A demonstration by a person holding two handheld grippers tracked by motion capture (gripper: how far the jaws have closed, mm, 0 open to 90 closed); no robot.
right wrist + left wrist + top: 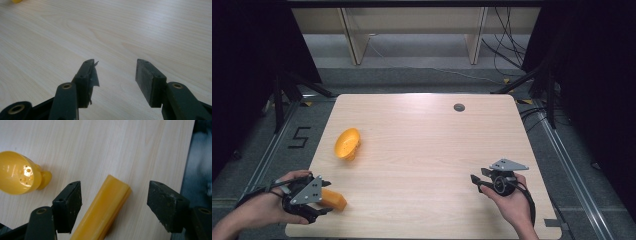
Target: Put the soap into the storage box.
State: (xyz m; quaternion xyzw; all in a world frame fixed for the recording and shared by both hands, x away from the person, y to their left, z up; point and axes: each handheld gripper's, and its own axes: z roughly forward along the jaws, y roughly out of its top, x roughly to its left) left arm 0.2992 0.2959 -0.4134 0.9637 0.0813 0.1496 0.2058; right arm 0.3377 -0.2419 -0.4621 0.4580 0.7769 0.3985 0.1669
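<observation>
The left gripper [319,202], held low at the near left, has its jaws spread wide; the right gripper [475,181], near right, likewise stands parted.

Each hand carries a black two-jaw gripper topped by a grey three-cornered plate dotted with small holes: the left gripper [314,202] at the near left, the right gripper [477,181] at the near right. Black cables trail from both along bare forearms. The jaws end in matte black rectangular pads [167,205] with small screw holes, and brass-coloured pivot rings sit on the arms behind them.
</observation>
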